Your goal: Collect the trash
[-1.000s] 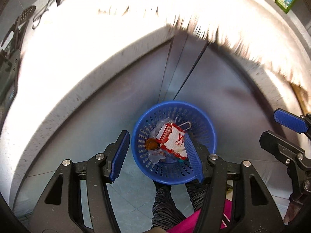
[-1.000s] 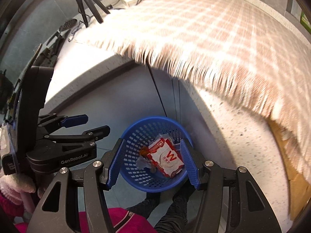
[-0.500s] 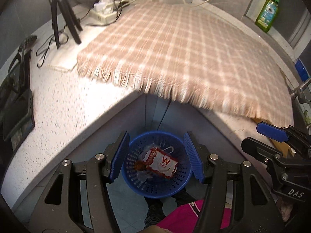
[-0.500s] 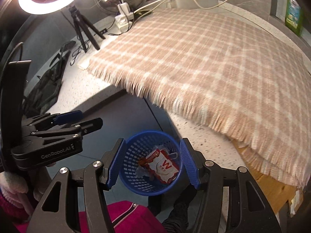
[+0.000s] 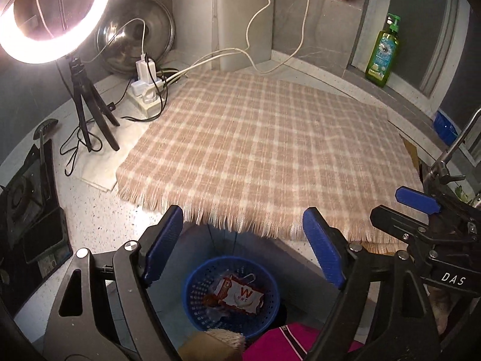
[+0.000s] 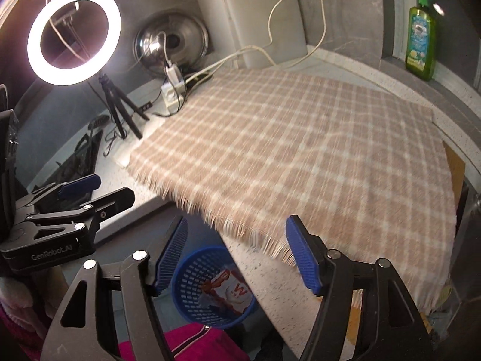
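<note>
Trash, chiefly a red-and-white printed snack wrapper with a crumpled clear film beside it, lay inside the round blue perforated plastic basket on the floor, below the counter's front edge. Wrapper lay roughly flat, printed face up; in the left view its long axis ran from upper left to lower right, the letter on it upright.

My left gripper had just been opening: blue pads spread wide, nothing between them. My right gripper likewise had just been opening, pads apart and empty.

Relation noted: the basket sat low and between my left fingers in the left view, but down and to the left of centre in the right view, nearest my right gripper's left pad. Judged the left hand better lined up over it.

Beige-and-white checked fringed cloth on the speckled counter showed no litter that I could make out. Judged the collecting near done.
</note>
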Available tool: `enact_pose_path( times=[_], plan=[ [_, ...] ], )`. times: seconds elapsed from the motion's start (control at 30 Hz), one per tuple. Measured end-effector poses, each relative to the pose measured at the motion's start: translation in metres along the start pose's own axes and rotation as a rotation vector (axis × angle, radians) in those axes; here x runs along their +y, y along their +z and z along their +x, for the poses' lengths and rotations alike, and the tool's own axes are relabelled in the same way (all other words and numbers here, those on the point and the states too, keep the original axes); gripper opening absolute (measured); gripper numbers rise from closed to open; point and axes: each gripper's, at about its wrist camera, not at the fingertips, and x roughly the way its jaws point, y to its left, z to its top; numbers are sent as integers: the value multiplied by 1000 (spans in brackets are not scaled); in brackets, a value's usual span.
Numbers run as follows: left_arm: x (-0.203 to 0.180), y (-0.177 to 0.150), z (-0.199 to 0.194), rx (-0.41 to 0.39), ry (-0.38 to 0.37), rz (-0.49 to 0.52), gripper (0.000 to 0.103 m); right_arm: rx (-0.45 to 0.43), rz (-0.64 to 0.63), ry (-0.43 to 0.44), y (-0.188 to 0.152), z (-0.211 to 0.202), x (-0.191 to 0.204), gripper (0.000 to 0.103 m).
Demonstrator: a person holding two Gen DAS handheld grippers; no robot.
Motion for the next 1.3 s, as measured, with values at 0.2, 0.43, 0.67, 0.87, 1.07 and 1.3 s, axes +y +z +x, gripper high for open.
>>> enact_pose_path(
  times=[0.2, 0.43, 0.67, 0.87, 1.07, 1.3],
  plan=[
    [-16, 18, -14, -74, 1, 20, 99, -71, -22, -18, 19, -20, -7, 72],
    [-31, 33, -23, -118, -8, 24, 101, -131, -27, -23, 30, -35, -18, 79],
    [-44, 43, -25, -129, -20, 24, 101, -159, -31, -42, 35, -46, -29, 80],
    [-56, 47, -25, -130, -29, 35, 102, -169, -20, -43, 38, -50, -40, 80],
    [-61, 49, -24, -128, -30, 37, 102, -175, -4, -42, 37, -52, -46, 80],
    [-62, 49, -24, -126, -29, 38, 102, -172, -2, -38, 37, -51, -48, 80]
  ],
)
